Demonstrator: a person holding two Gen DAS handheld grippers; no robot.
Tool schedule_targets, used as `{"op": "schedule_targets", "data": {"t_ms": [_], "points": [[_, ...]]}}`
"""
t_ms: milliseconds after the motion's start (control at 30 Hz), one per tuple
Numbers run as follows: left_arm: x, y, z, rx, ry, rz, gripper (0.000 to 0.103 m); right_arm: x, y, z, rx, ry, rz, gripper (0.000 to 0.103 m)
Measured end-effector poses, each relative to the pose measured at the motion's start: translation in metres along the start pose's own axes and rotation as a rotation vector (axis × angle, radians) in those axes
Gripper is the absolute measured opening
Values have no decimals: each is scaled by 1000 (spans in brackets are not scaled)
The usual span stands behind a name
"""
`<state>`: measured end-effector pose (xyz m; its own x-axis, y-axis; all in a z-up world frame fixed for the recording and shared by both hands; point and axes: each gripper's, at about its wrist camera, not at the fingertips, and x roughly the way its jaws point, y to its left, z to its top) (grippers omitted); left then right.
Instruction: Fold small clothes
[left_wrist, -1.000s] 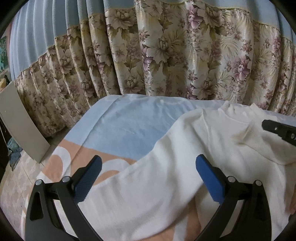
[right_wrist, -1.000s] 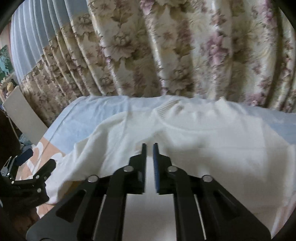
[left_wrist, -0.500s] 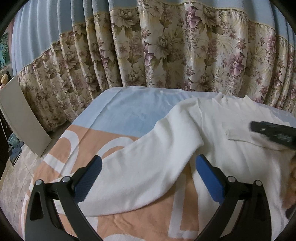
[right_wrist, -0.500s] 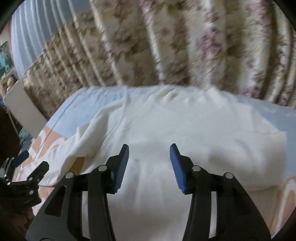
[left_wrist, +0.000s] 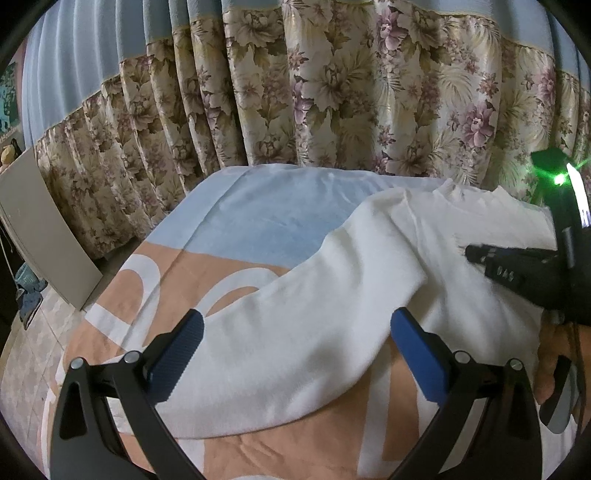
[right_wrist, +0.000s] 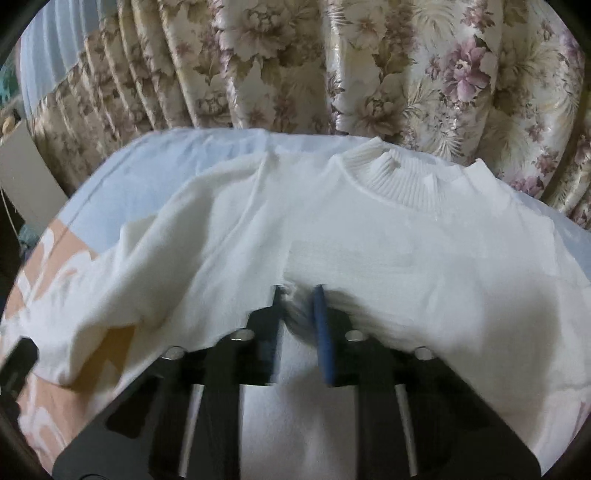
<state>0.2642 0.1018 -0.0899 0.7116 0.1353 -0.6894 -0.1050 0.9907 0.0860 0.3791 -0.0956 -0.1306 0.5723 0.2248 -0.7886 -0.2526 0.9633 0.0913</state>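
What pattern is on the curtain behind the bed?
Floral, beige with purple blooms, on the curtain; clearest in the left wrist view.

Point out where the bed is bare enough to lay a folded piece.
Bare: the blue sheet between curtain and sweater sleeve; also the peach print at the near edge. The right side is crowded by the sweater's body.

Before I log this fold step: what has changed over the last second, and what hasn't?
The right tool was shut a second ago, opened wide half a second ago, and has now narrowed again over the chest of the white sweater; blur hides whether it pinches fabric. The right sleeve now lies folded across the body. The left tool stayed open over the left sleeve, gripping nothing. The sweater remains on the bedspread.
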Motion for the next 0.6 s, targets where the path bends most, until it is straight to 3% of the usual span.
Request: {"op": "schedule_targets", "data": {"t_ms": [200, 400, 467, 567, 600], "points": [[5, 6, 3, -10, 4, 3, 101, -4, 8, 17, 47, -43, 45, 12], [6, 8, 2, -10, 4, 11, 101, 13, 35, 21, 29, -8, 85, 14], [5, 8, 1, -8, 4, 13, 101, 19, 36, 19, 34, 26, 98, 19], [4, 8, 0, -7, 6, 15, 101, 11, 34, 14, 42, 12, 125, 43], [2, 9, 0, -8, 5, 17, 101, 3, 31, 14, 49, -8, 139, 46]]}}
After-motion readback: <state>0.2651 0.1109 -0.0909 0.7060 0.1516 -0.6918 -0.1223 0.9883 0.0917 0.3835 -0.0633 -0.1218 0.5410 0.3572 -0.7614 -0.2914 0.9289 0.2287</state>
